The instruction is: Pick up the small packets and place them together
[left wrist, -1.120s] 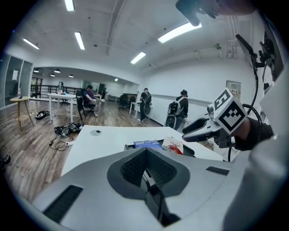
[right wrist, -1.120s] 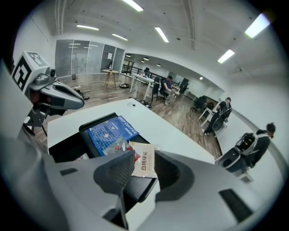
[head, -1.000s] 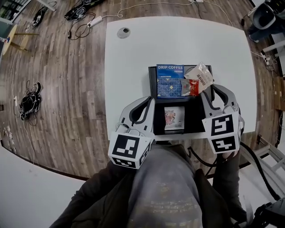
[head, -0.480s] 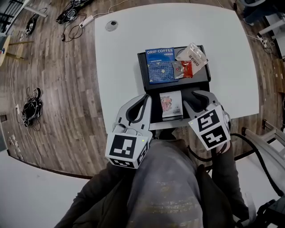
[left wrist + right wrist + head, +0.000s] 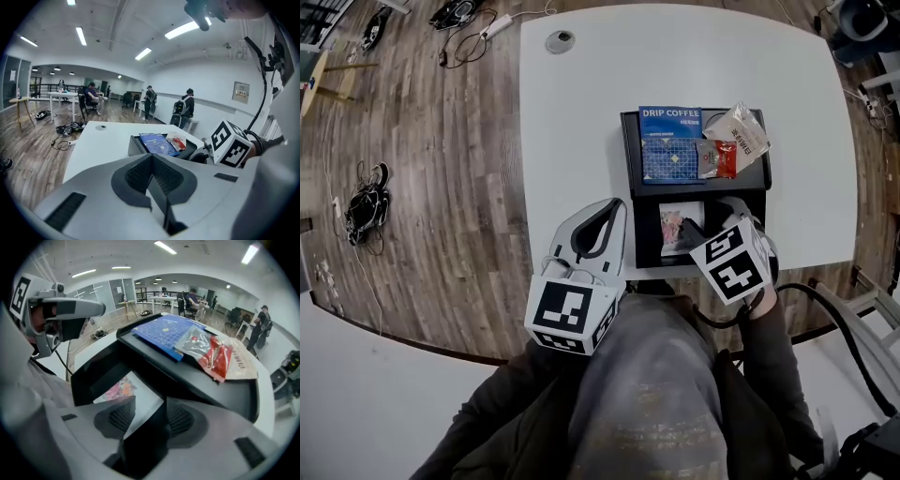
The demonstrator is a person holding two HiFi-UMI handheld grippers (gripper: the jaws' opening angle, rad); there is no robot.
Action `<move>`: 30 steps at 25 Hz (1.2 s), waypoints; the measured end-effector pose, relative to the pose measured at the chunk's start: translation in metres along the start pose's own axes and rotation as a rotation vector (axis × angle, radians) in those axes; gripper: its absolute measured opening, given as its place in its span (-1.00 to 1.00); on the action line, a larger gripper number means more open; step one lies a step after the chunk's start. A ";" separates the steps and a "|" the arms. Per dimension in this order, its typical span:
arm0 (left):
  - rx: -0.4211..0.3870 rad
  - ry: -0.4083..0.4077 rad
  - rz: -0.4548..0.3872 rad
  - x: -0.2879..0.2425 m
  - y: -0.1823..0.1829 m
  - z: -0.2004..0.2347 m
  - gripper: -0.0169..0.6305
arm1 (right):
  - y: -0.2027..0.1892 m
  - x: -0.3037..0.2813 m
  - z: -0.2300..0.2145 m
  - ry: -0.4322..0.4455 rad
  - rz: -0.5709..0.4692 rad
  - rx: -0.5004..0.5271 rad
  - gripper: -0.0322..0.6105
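A black two-level tray [image 5: 630,159] stands on the white table [image 5: 581,112]. Its upper level holds a blue drip coffee packet [image 5: 673,145], a small red packet [image 5: 724,159] and a clear brownish packet [image 5: 742,129]. A white packet with a pink picture [image 5: 675,228] [image 5: 136,390] lies in the lower level. My right gripper [image 5: 708,230] [image 5: 149,408] points steeply down into that level. Its jaws have just been opening and stand open, the white packet's edge between them, the pads not pressing it. My left gripper [image 5: 614,206] [image 5: 151,157] is shut on nothing, left of the tray.
A round grommet [image 5: 560,41] sits in the table's far left corner. Cables [image 5: 364,208] lie on the wood floor to the left. The tray is close to the table's near edge. Several people are far back in the room [image 5: 150,102].
My right gripper has dropped and swung left from the tray's right side into the lower level, over the white packet, and its jaws have widened. The left gripper has barely shifted.
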State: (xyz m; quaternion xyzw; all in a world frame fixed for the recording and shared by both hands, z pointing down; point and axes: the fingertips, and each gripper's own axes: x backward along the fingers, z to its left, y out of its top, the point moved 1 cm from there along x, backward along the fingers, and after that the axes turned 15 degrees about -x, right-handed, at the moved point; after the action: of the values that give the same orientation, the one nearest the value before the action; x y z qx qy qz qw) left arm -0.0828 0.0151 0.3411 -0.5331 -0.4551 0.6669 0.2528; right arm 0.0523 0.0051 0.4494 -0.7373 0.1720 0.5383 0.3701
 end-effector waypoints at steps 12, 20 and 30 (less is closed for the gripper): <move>0.020 -0.009 0.020 -0.008 -0.008 0.012 -0.94 | 0.001 -0.004 -0.002 -0.016 0.004 0.063 -0.59; 0.011 0.001 0.012 -0.003 -0.006 0.011 -0.94 | -0.002 0.005 0.005 0.012 -0.049 0.003 -0.85; -0.020 -0.005 -0.026 0.010 0.005 -0.012 -0.94 | 0.010 0.053 0.026 0.038 -0.182 0.024 -0.85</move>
State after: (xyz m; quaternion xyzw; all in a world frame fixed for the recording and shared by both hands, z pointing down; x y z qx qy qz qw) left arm -0.0734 0.0254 0.3311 -0.5281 -0.4691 0.6604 0.2549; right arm 0.0475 0.0252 0.3932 -0.7557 0.1176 0.4862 0.4228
